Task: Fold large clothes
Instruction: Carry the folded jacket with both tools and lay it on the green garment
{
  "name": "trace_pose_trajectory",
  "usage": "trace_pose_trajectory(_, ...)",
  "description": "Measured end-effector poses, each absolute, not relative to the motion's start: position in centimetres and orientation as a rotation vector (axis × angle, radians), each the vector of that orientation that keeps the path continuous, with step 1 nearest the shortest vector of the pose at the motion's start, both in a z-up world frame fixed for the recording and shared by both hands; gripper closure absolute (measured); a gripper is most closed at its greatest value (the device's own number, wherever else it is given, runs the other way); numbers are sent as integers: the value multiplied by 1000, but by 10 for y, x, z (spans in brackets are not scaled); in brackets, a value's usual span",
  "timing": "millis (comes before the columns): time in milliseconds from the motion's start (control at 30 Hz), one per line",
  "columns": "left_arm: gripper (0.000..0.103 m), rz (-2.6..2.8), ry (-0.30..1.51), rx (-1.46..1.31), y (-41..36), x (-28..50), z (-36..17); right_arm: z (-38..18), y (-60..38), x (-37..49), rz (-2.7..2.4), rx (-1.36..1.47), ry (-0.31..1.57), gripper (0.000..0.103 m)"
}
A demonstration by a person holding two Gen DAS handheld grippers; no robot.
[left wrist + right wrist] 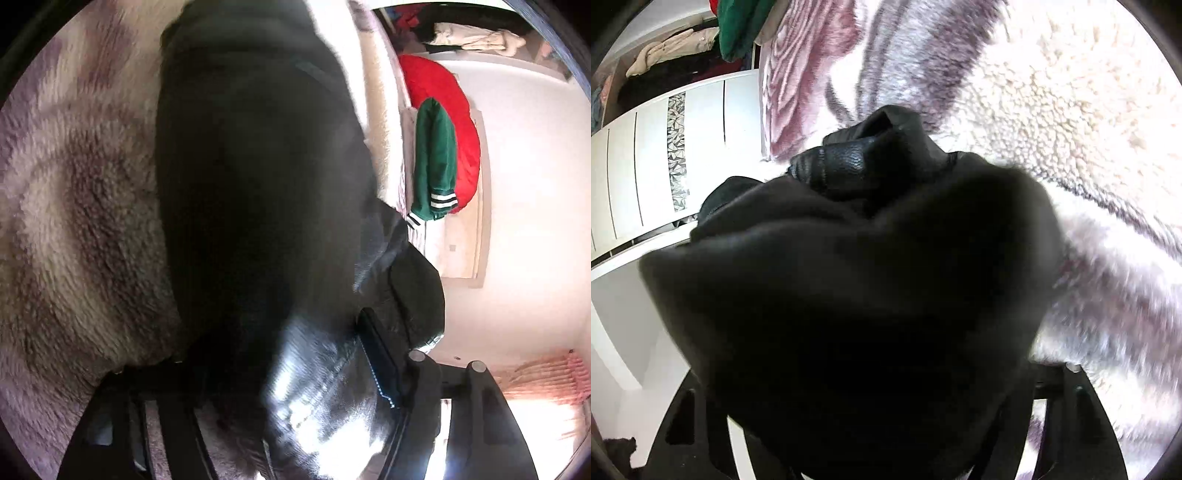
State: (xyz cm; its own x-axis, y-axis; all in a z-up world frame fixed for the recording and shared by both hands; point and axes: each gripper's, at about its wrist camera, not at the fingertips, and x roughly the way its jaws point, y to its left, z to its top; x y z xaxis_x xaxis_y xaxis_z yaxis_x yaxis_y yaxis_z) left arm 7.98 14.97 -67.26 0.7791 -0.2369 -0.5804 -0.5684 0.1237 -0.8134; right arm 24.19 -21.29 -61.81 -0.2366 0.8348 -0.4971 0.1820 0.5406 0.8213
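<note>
Black leather jacket point(258, 184) hangs clamped in the left gripper point(295, 424) and right gripper point(879, 424); lower it evenly onto the fleece blanket point(74, 206), edges matched.

Both claws point(295, 424) point(871, 443) seemingly clamped, fingertips hidden.

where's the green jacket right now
In the left wrist view the green jacket lies on the right side, overlapping the red garment, right of the black jacket. In the right wrist view it peeks in at the top left edge.
</note>
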Motion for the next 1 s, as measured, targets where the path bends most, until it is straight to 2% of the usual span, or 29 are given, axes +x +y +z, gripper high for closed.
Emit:
trace_pose_trajectory(33,60,282,693,-1434,148,82,-665,-614,-211,241,775,874,1732,31)
trace_pose_trajectory(67,66,282,688,-1426,148,82,-661,-609,-209,241,769,878,1732,32)
trace_pose_trajectory(167,72,296,676,-1404,154,85,-640,-592,-201,244,795,887,1721,35)
trace_pose_trajectory(333,74,312,675,-1352,163,104,-588,-560,-186,252,841,935,1686,37)
trace_pose_trajectory(667,74,231,602,-1226,207,181,-468,-442,-136,318,912,998,1541,37)
trace_pose_trajectory(833,74,160,545,-1209,255,273,-433,-388,-103,401,904,995,1437,37)
trace_pose_trajectory(1000,74,92,492,-1187,294,377,-425,-347,-68,520,895,961,1339,38)
